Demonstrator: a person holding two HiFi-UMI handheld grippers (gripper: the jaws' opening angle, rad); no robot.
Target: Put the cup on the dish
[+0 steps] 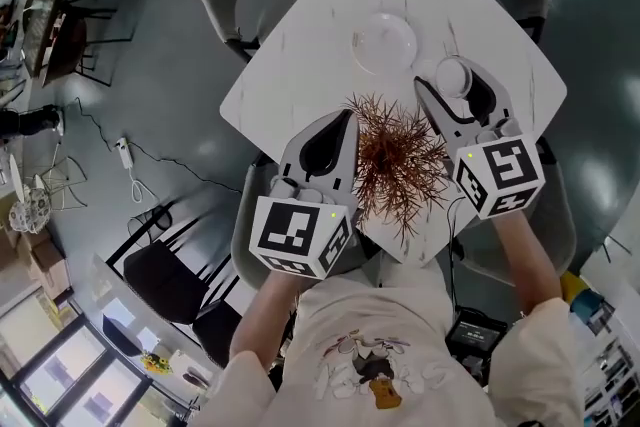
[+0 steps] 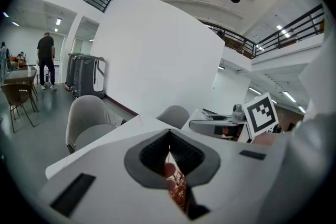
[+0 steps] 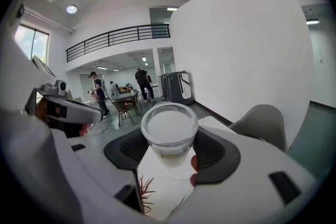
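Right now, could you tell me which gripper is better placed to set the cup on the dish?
The right gripper: its jaws grip the cup, just beside the dish. The left gripper is shut on nothing and sits farther from the dish, by the dried plant.

The table (image 1: 300, 65) is square with rounded corners, its top white with faint grey veins like marble. In the head view it sits turned like a diamond, one corner pointing towards the person. Two things lie on it. A clear glass dish (image 1: 384, 43) rests just beyond the tips of the right fingers (image 1: 430, 105), a little to their left and apart from them. A spiky red-brown plant (image 1: 400, 160) spreads between the left fingers (image 1: 300, 155) and the right fingers, with its sprigs reaching out past the table's near corner. In the right gripper view, bare white top (image 3: 157, 176) and a few sprigs (image 3: 144, 189) show below the fingers.
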